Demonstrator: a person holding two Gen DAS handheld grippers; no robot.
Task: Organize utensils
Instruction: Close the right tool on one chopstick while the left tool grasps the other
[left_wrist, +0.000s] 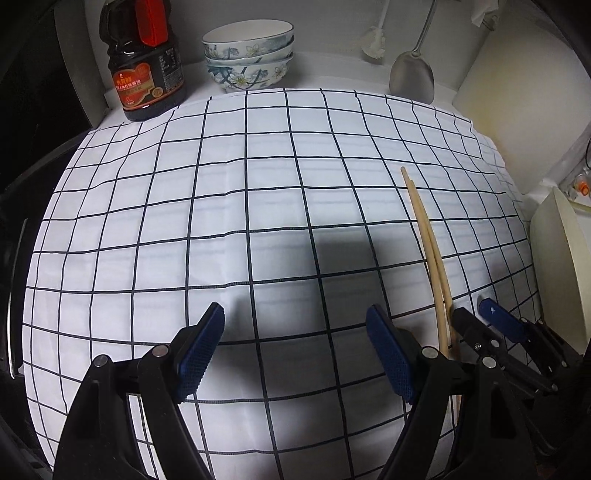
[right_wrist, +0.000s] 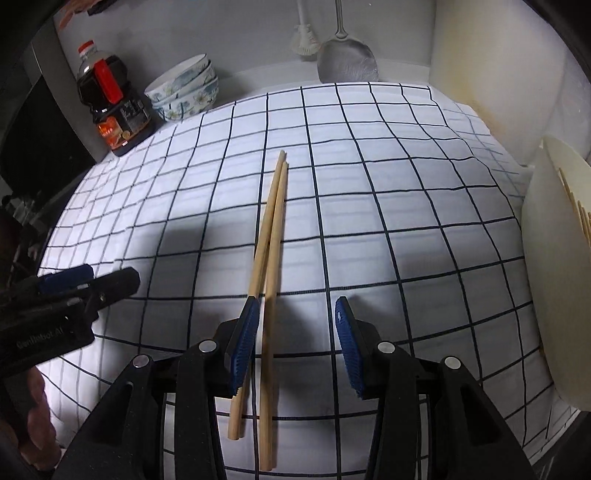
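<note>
Two wooden chopsticks (right_wrist: 273, 229) lie side by side on the checked cloth (right_wrist: 369, 184), thin ends pointing away. My right gripper (right_wrist: 295, 310) stands open over their thick ends; both sticks run between the jaws, close to the left pad (right_wrist: 245, 332), and the right pad is well apart from them. My left gripper (left_wrist: 295, 321) is open over bare cloth, with nothing between its fingers. In the left wrist view the chopsticks (left_wrist: 424, 236) lie just right of it, with the right gripper (left_wrist: 474, 314) over them. The left gripper (right_wrist: 107, 278) shows at the left edge of the right wrist view.
A cream utensil holder (right_wrist: 554, 277) with several chopsticks (right_wrist: 580, 218) in it stands at the cloth's right edge. A soy sauce bottle (left_wrist: 147, 74), stacked floral bowls (left_wrist: 249, 55), a metal spatula (left_wrist: 412, 74) and a brush (left_wrist: 375, 40) line the back wall. A hand (right_wrist: 37, 424) holds the left gripper.
</note>
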